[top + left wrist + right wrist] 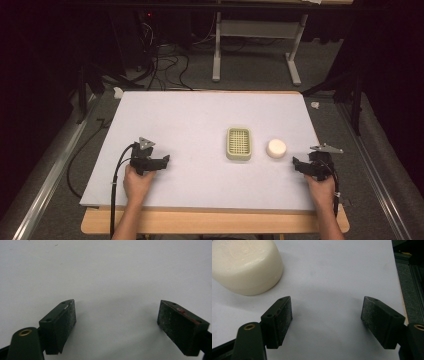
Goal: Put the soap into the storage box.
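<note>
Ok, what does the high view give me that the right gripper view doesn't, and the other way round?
High view alone: the soap dish with its slotted grid left of the soap, the left gripper open over bare sheet, both forearms, and the floor cables.

Right gripper view alone: up close, the right gripper with jaws apart and nothing between them, and the faint embossing on top of the soap.

Both: the round white soap, lying loose on the white sheet, untouched, just beyond the right gripper.
</note>
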The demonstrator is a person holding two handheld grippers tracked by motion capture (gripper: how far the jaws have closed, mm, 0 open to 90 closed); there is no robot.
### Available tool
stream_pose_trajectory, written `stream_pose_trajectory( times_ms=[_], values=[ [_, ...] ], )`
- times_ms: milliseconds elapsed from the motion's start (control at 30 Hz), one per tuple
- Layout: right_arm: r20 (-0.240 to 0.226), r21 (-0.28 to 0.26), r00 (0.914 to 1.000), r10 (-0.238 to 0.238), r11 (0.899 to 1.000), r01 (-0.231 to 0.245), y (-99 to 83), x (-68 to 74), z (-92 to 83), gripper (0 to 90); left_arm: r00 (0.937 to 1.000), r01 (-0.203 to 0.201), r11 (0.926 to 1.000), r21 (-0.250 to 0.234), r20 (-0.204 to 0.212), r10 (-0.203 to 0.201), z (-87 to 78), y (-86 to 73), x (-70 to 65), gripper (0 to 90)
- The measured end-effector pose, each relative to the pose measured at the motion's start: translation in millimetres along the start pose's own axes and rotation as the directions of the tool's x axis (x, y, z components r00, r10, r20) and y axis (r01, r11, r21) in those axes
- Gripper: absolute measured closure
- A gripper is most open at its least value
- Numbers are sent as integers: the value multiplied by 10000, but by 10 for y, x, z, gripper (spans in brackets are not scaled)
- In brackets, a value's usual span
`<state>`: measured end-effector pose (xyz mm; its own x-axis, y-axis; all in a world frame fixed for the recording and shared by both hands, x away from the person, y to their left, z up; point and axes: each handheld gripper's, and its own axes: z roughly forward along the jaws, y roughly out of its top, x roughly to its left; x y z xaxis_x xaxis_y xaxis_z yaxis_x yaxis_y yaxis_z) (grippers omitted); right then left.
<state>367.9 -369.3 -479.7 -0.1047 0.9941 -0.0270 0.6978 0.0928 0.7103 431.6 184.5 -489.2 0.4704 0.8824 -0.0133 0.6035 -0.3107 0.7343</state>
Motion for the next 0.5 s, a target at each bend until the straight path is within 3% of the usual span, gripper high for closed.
stream_pose_trajectory(
  times_ms=[367, 500],
  values=[
    [5, 126, 10000, 65, 9999, -65, 6, 21, -2, 179, 10000, -7, 10000, 11, -11, 7, -1, 0, -1, 159],
    [-264, 101, 9994, 233, 9997, -230, 0, 32, -37, 169, 10000, 3, 10000, -4, -7, -3, 0, 0, 0, 160]
  ],
)
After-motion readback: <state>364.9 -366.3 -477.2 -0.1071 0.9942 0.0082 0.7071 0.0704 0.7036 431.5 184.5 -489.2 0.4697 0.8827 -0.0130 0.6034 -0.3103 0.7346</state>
